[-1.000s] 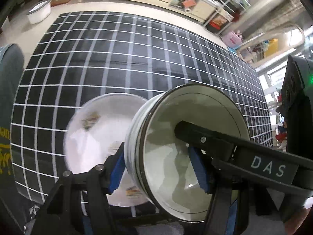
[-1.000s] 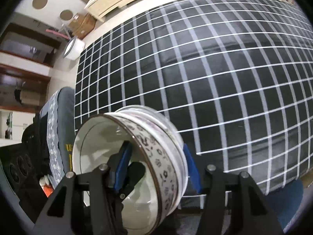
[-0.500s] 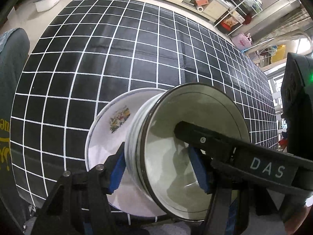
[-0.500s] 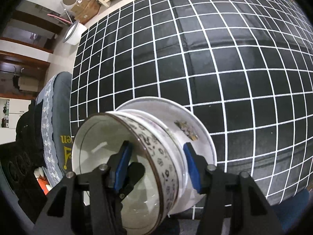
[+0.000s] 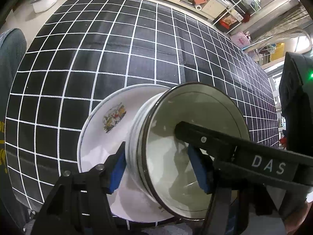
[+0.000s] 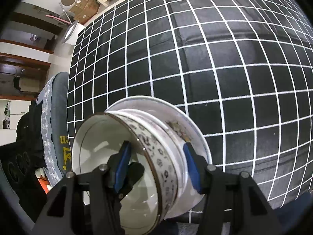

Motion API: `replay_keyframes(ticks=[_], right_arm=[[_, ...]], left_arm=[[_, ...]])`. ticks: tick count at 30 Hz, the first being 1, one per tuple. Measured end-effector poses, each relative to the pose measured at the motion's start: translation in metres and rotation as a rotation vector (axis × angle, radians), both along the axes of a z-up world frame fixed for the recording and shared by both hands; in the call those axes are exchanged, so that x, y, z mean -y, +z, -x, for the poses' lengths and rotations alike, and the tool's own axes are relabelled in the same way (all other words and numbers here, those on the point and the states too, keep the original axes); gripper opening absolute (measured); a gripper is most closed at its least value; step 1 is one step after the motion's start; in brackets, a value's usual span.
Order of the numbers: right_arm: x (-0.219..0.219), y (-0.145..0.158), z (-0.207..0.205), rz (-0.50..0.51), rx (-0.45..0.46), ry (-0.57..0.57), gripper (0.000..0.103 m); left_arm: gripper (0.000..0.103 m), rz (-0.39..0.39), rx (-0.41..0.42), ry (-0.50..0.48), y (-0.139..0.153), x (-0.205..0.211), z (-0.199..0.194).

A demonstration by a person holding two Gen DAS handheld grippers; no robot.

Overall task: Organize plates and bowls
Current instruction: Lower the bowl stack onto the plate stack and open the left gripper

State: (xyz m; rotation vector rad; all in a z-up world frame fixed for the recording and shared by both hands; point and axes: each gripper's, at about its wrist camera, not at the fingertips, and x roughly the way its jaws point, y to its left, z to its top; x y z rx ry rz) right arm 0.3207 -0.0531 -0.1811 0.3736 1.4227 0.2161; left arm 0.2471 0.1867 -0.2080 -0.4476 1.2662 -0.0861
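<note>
A white bowl [image 5: 185, 117] with a brown rim and a patterned outer wall [image 6: 156, 150] is held tilted by both grippers. My left gripper [image 5: 157, 166] is shut on its wall, one blue pad outside and one inside. On the opposite wall my right gripper [image 6: 157, 166] is shut the same way. Its black finger [image 5: 215, 139] reaches into the bowl in the left wrist view. Directly under the bowl lies a white plate [image 5: 101, 143] with a flower print [image 6: 182, 117]. Whether the bowl's base touches it is hidden. A ribbed white band under the rim may be a second, nested bowl.
A black cloth with a white grid [image 5: 117, 49] covers the table [image 6: 215, 58], and the plate lies near its front edge. A chair with a grey cover [image 6: 52, 117] stands at the left. Beyond the table are a white tub [image 5: 44, 0] on the floor and shelves [image 5: 230, 13].
Both grippers have come down with the bowl toward the plate. The plate, blurred and off to the side a second ago, now sits sharp and right beneath the bowl.
</note>
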Motion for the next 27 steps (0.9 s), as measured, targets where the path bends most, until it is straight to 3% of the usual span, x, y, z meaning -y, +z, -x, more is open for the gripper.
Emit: replay_keyframes(ticks=[3,6,13,22,27], right_arm=[[-0.004,0.001,0.000,0.009,0.034,0.048,0.060],[0.000,0.001,0.001,-0.021,0.037,0.042,0.060],[0.002,0.022,0.002,0.044,0.165,0.065,0.060],[0.004,0.086,0.026,0.133,0.479,0.086,0.062],[0.016,0.118,0.067,0.234,0.680,0.006,0.063]], left_arm=[[0.059,0.011,0.008,0.000,-0.001,-0.003,0.003],[0.059,-0.033,0.036,-0.011,0.004,-0.007,0.010],[0.059,-0.095,0.102,-0.006,0.024,-0.010,0.008],[0.059,-0.237,0.314,0.014,0.081,-0.009,0.034],[0.060,-0.267,0.471,0.015,0.121,0.004,0.066]])
